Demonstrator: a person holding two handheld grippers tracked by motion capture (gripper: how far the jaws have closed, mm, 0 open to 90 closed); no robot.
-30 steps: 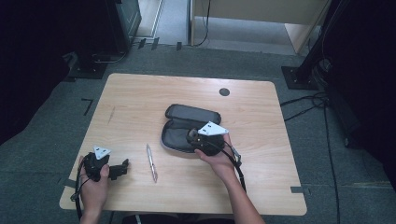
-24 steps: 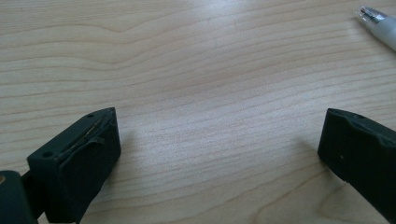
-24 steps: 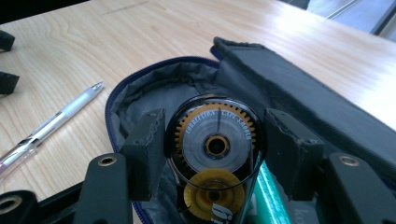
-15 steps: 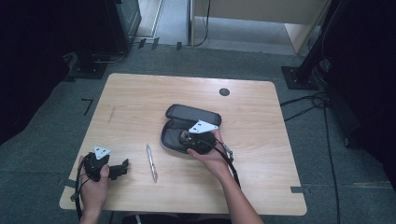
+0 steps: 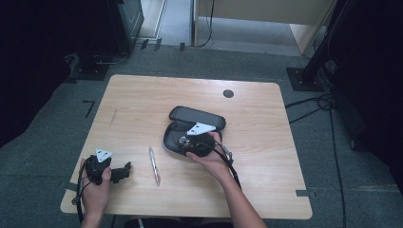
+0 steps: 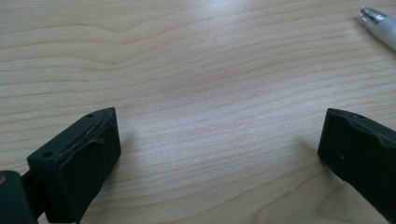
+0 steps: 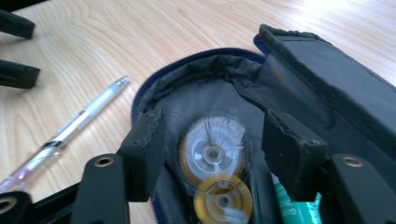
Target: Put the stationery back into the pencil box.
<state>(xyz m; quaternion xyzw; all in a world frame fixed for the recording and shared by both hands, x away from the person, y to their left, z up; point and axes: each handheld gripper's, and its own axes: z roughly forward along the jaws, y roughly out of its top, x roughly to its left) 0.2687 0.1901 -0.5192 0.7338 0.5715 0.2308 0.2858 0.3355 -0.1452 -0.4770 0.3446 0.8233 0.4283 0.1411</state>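
**Open case under the right gripper, pen lying between the hands**

The fingers (image 7: 144, 149) of the right gripper (image 7: 212, 154) were seen spread apart, with nothing pinched between them; they were held inside the open pencil case (image 7: 299, 79), one to each side of a clear correction-tape dispenser (image 7: 212, 151) with a yellow wheel (slightly blurred in the right gripper view). A green-labelled item (image 7: 299, 210) was glimpsed beside the farther jaw, too cropped to be identified. The left gripper (image 6: 219, 140) was likewise found wide open, its jaws resting on or just above bare wood, with nothing between them.

From the high view, the left gripper (image 5: 124, 171) was held in the left hand (image 5: 95, 190) near the front left corner of the table (image 5: 266, 190). The right hand (image 5: 211, 159) was placed a little farther in, near the table's middle, and its gripper (image 5: 183, 141) was pointed into the case (image 5: 195, 116). A pen (image 5: 154, 165) was laid on the wood between the two hands, apart from both grippers and just beside the case's left end; its tip (image 6: 376, 18) was caught at the upper right of the left gripper view.

Farther back, the case's lid was seen folded open toward the far edge. A dark round grommet (image 5: 228, 93) was set in the tabletop beyond it, and grey carpet (image 5: 247, 57) was visible past the table.
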